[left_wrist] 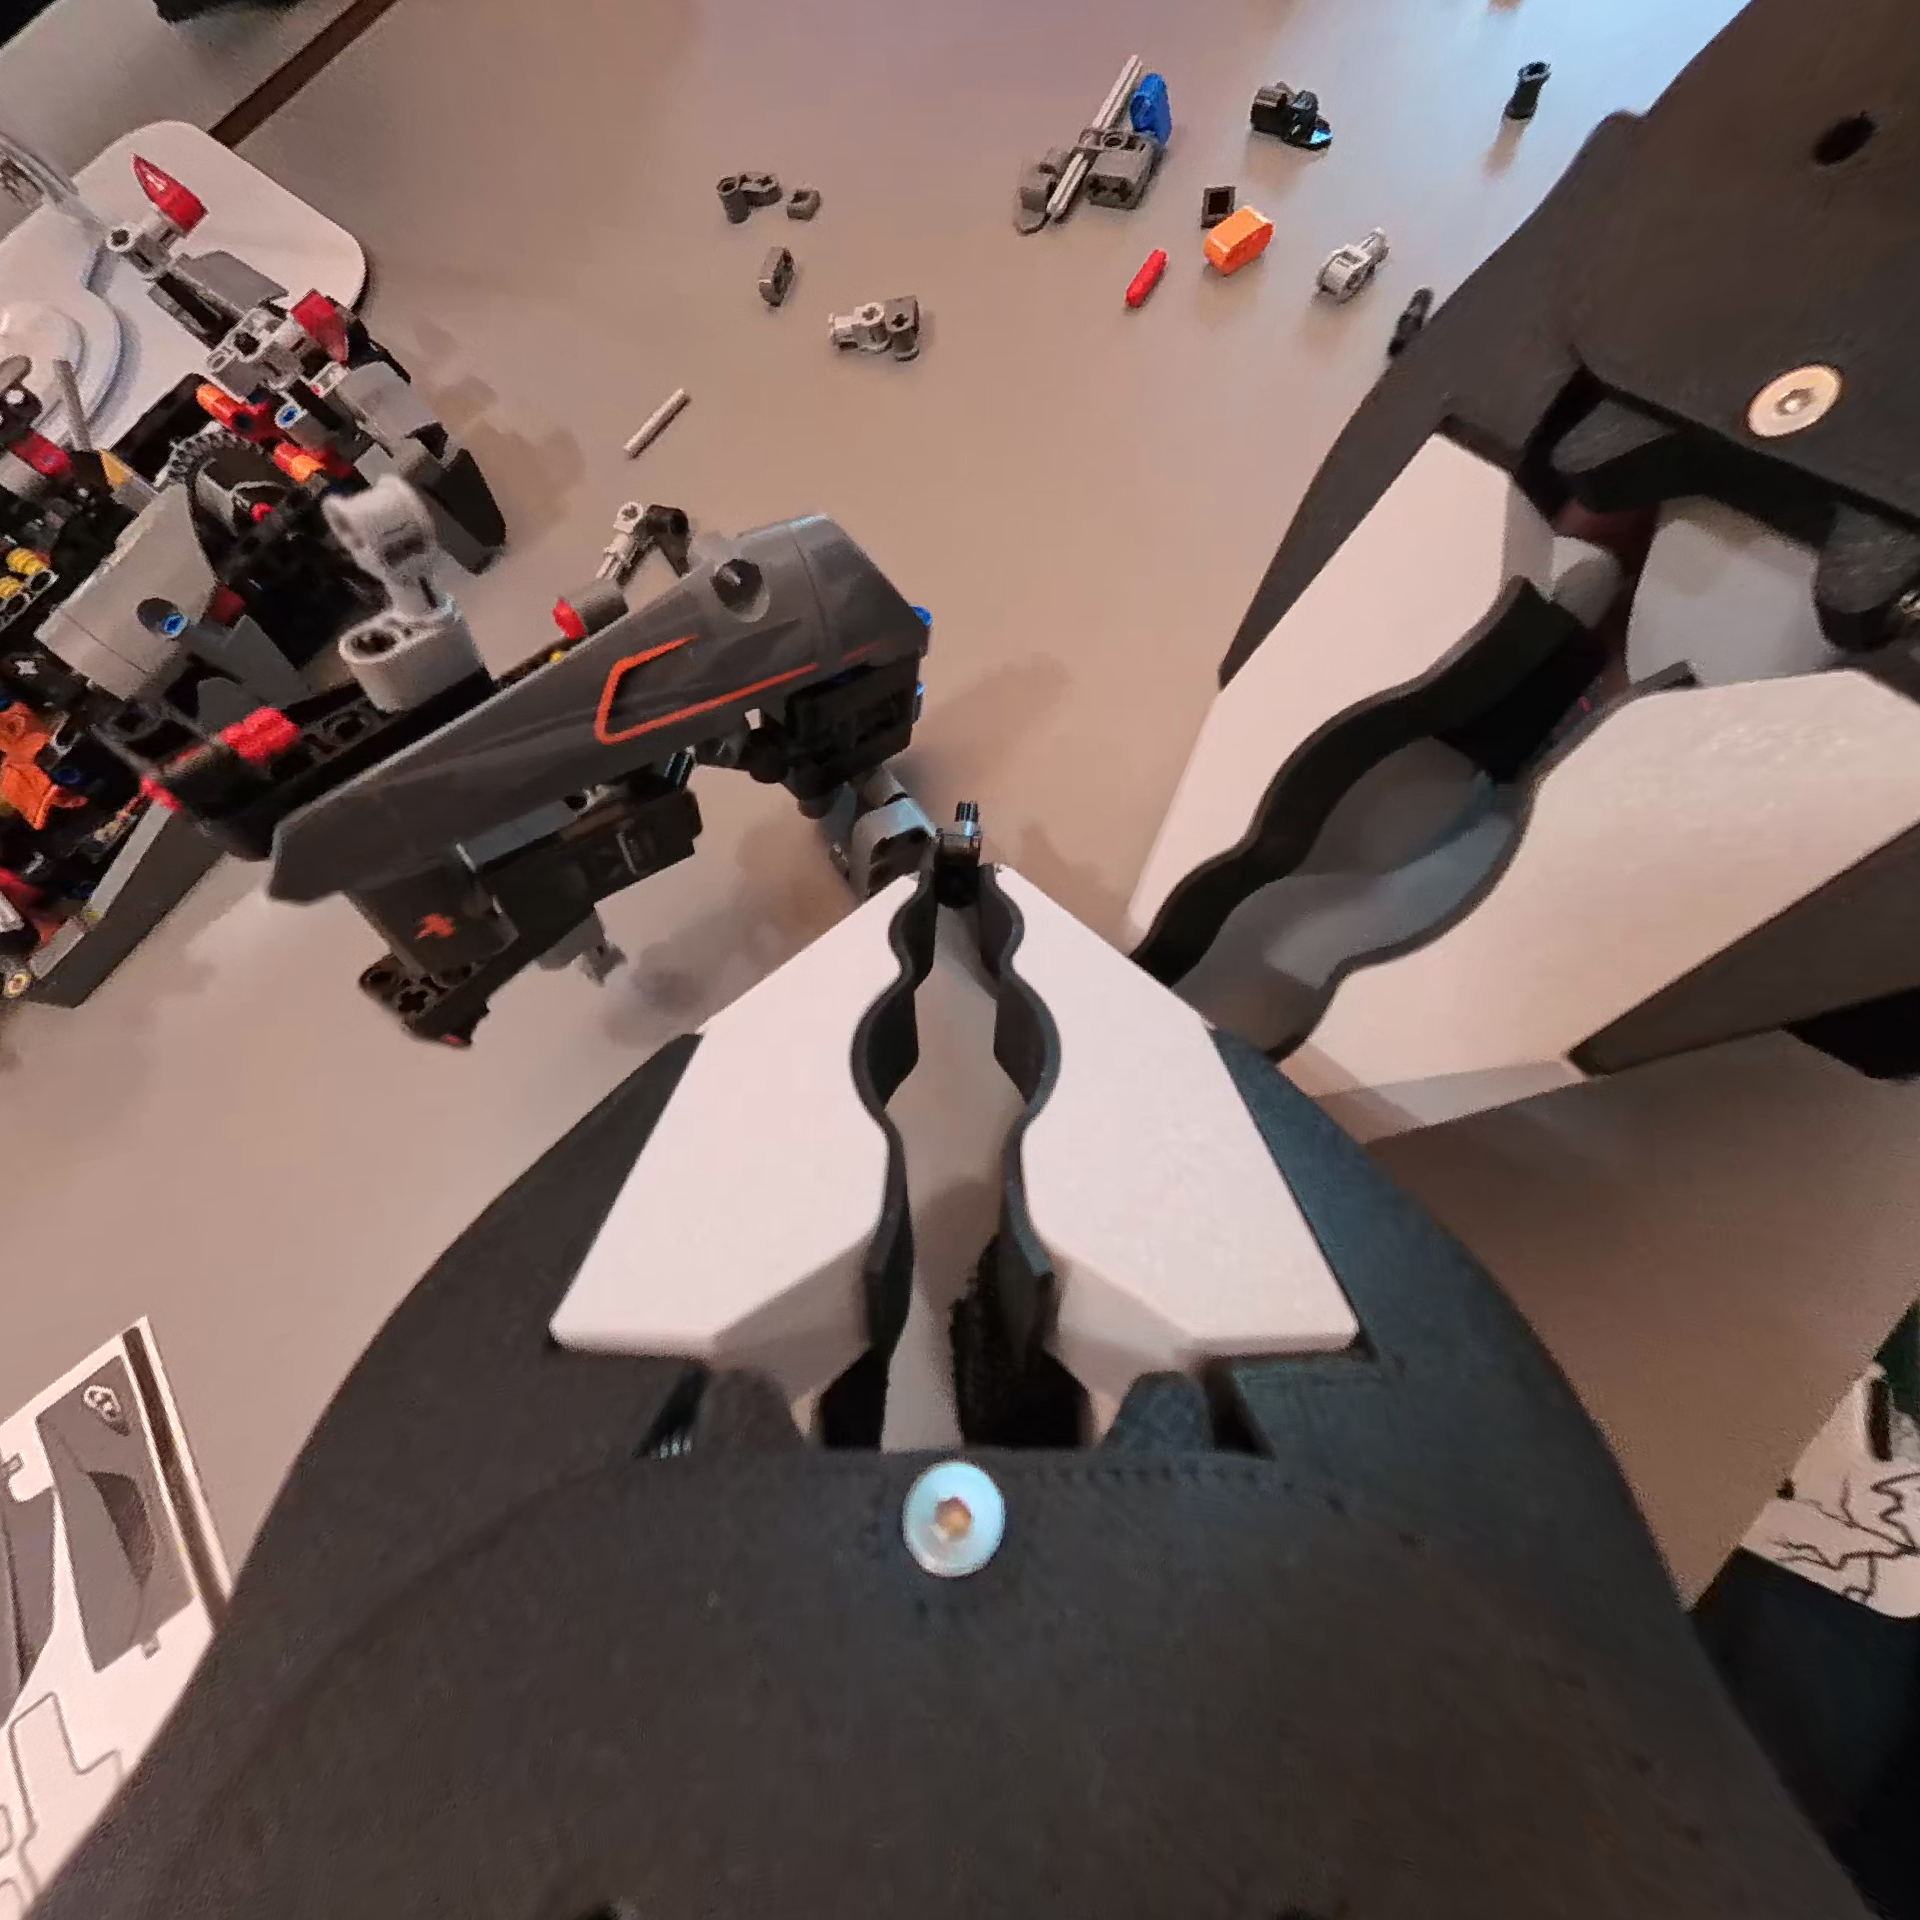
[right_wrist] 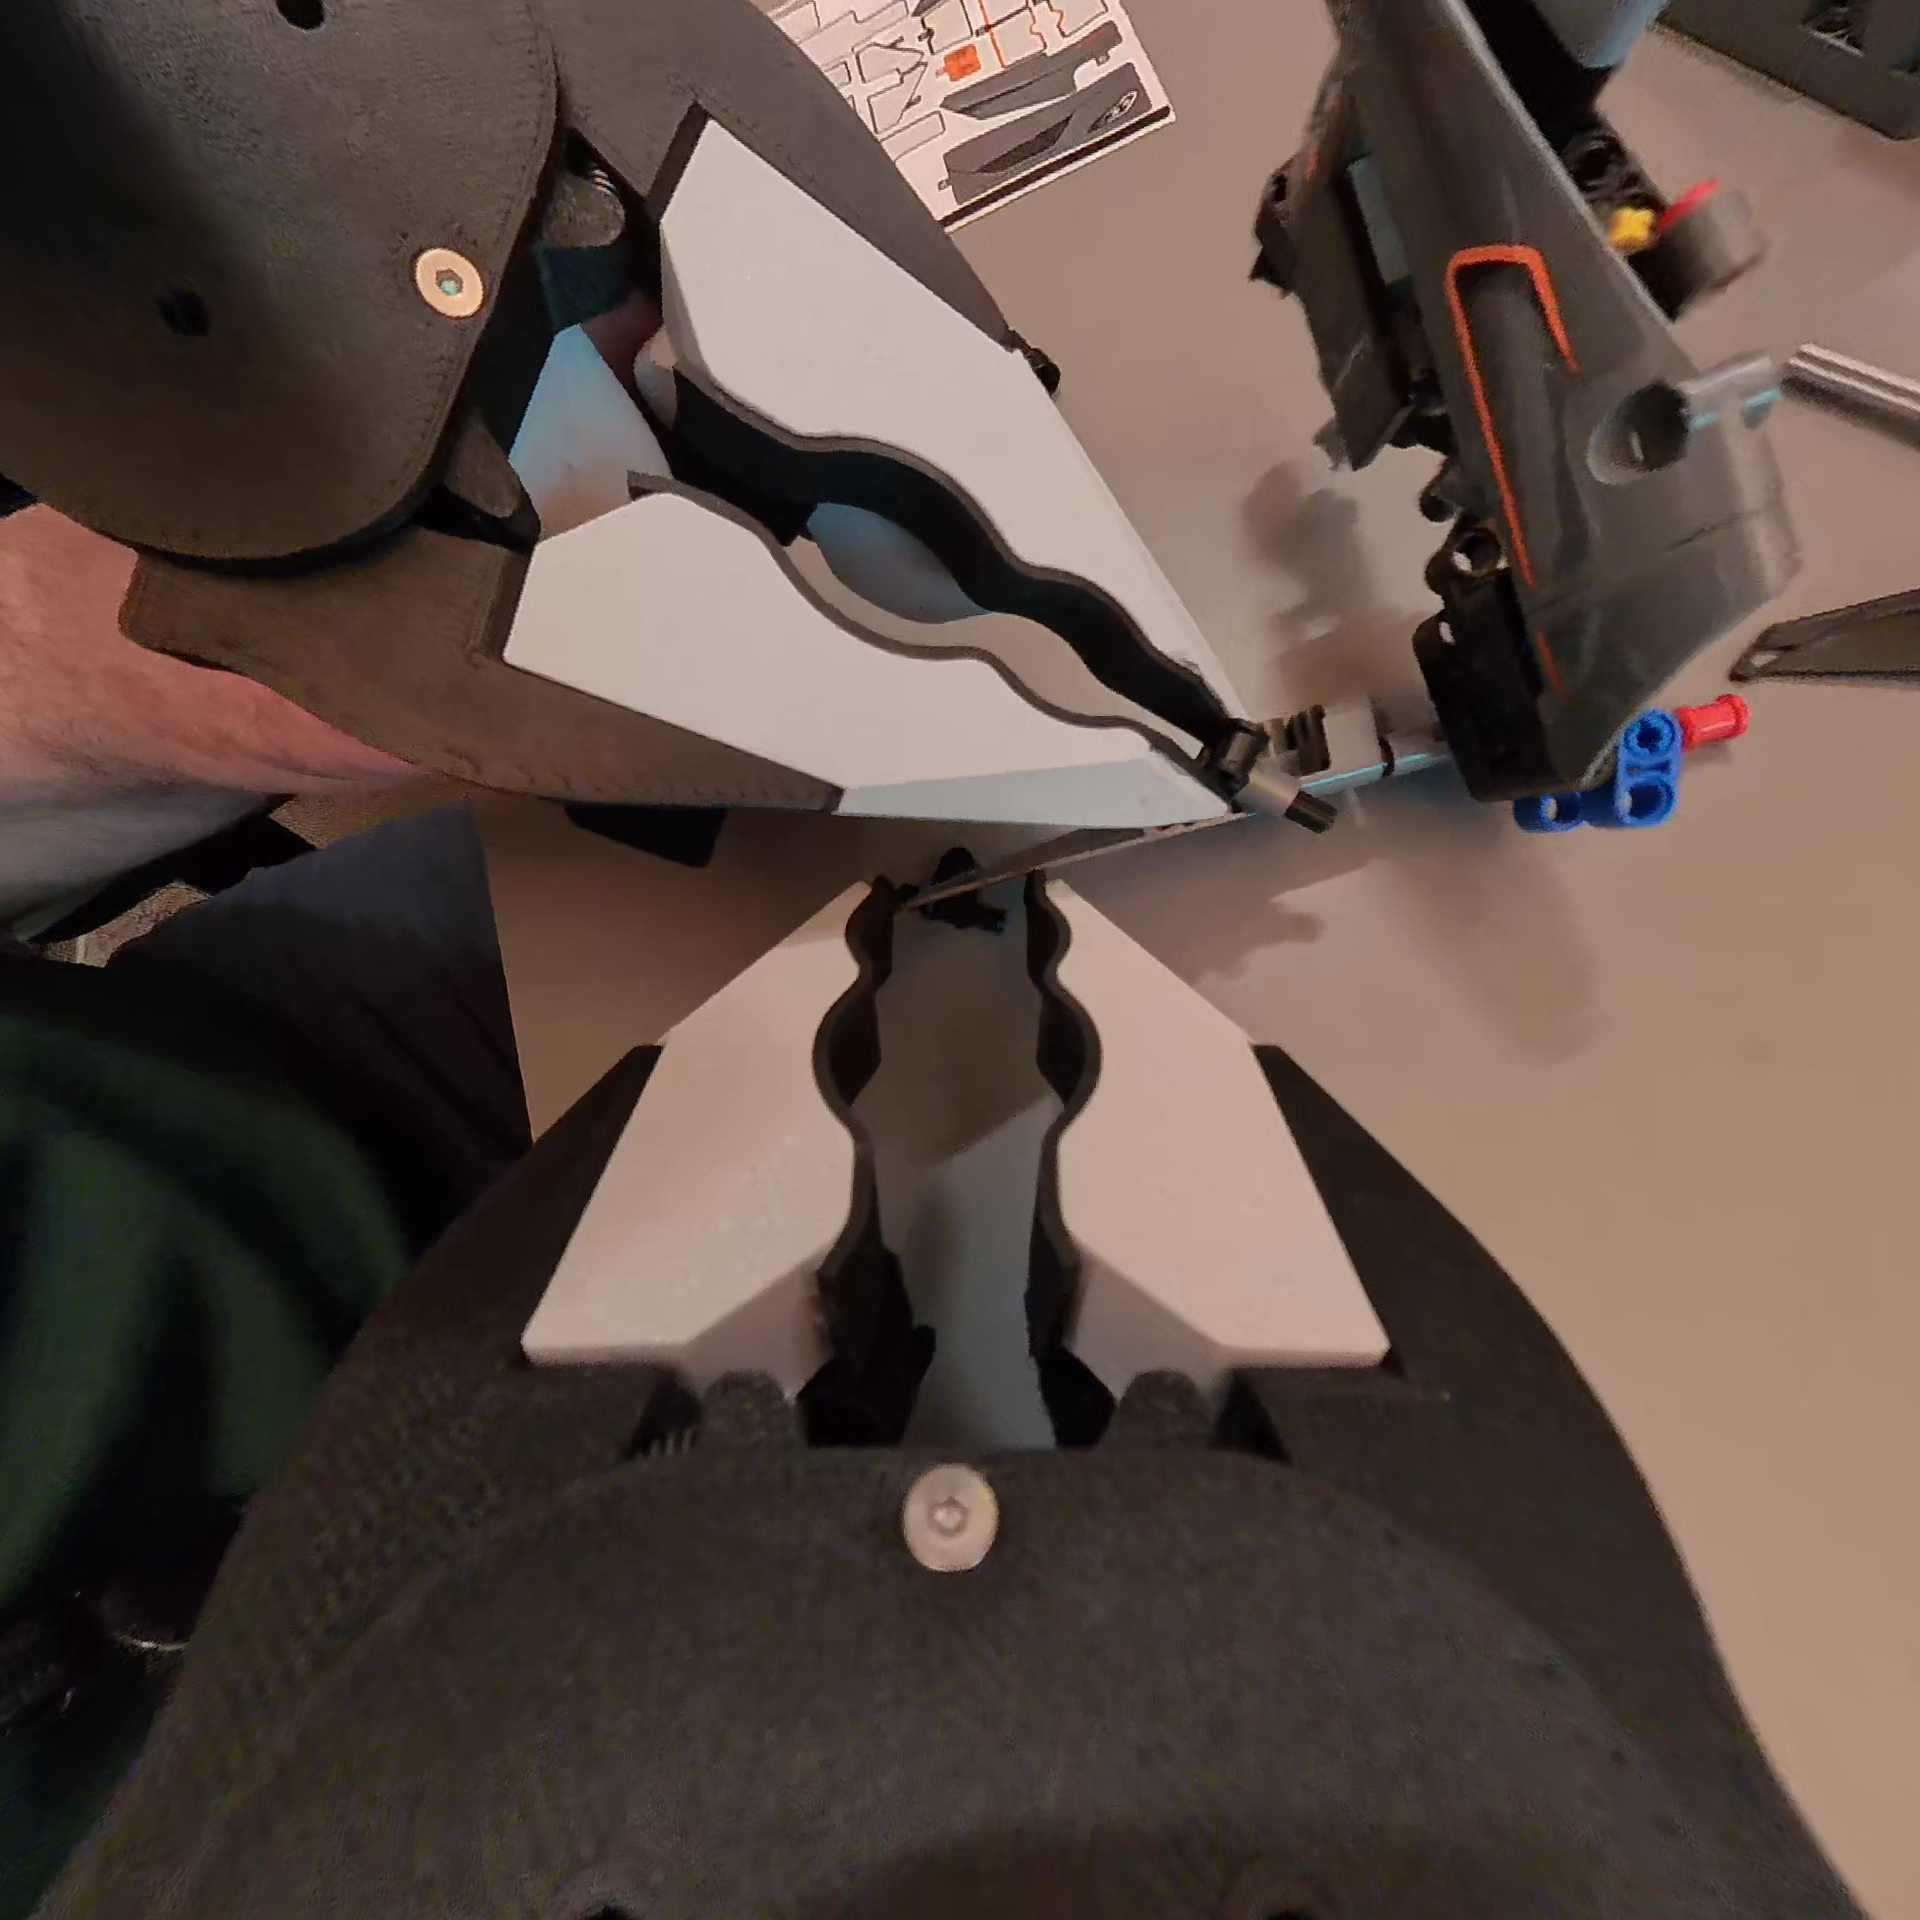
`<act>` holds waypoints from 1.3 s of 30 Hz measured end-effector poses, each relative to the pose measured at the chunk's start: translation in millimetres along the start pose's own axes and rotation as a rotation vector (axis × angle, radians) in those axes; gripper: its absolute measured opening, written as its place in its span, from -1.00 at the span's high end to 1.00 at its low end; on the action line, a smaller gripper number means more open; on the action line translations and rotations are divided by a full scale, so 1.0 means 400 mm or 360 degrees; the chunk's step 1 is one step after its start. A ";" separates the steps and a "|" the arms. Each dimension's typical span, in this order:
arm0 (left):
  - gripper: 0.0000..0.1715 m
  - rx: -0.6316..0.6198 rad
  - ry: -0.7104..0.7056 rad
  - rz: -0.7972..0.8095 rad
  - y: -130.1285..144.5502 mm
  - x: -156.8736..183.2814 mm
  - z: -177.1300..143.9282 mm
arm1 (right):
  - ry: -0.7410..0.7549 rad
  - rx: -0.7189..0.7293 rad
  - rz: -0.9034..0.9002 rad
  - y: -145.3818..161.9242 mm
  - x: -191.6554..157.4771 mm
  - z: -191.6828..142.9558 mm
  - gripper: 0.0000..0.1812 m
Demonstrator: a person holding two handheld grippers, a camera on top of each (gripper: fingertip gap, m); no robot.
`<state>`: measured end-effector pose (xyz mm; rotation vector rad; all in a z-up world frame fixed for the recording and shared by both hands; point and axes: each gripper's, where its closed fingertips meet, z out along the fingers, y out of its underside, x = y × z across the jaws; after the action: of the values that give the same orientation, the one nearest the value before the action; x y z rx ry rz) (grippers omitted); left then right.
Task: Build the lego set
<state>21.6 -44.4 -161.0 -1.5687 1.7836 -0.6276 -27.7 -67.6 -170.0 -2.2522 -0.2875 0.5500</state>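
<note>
A: Two tools: left hand-held gripper (left_wrist: 958,883) is closed on a small black pin (left_wrist: 962,831); right hand-held gripper (right_wrist: 951,894) pinches a thin dark panel (right_wrist: 1049,857).

B: Beyond them, the lego model (left_wrist: 582,717) rests on the surface (left_wrist: 1039,468), loose parts (left_wrist: 1236,239) farther off.

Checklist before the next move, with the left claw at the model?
1. Left claw grips small black plastic pin: ok, pinched at the tips.
2. Pin seated in light grey connector of dark grey orange-striped lego model: cannot tell.
3. Right claw load: cannot tell, thin dark piece edge-on at its tips.
4. Model braced: not ok, no claw holds its body.
5. Claw clearance: not ok, nearly touching.
</note>
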 end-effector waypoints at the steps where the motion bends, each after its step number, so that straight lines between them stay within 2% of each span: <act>1: 0.93 -0.0002 0.0004 0.0006 0.001 0.000 -0.001 | -0.0006 0.0000 -0.0002 -0.002 -0.002 0.003 0.74; 12: 0.93 0.0009 0.0031 0.0021 0.002 -0.003 -0.001 | -0.0027 0.0078 0.0035 -0.010 0.022 -0.043 0.67; 18: 0.93 0.0022 0.0053 0.0011 0.002 -0.002 -0.005 | 0.0056 0.0124 0.0021 -0.021 0.072 -0.088 0.66; 25: 0.77 0.0051 0.0082 -0.0050 0.002 0.002 -0.028 | 0.0100 0.0140 -0.0020 -0.040 0.110 -0.111 0.66; 32: 0.62 0.0054 0.0126 -0.0129 0.008 0.044 -0.058 | 0.0216 0.0181 -0.0106 -0.103 0.175 -0.153 0.66; 34: 0.63 0.0017 0.0083 -0.0106 0.021 0.042 -0.049 | 0.0235 0.0198 -0.0126 -0.128 0.195 -0.159 0.66; 36: 0.74 -0.0006 0.0055 -0.0093 0.029 0.039 -0.041 | 0.0230 0.0190 -0.0130 -0.149 0.209 -0.154 0.62; 39: 0.79 -0.0033 -0.0007 -0.0036 0.033 0.026 -0.037 | 0.0209 0.0111 -0.0167 -0.166 0.219 -0.129 0.53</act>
<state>1.1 -53.7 -162.8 -1.6052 1.7766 -0.6176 71.7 -23.9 -115.6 -2.1806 -0.3131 0.3499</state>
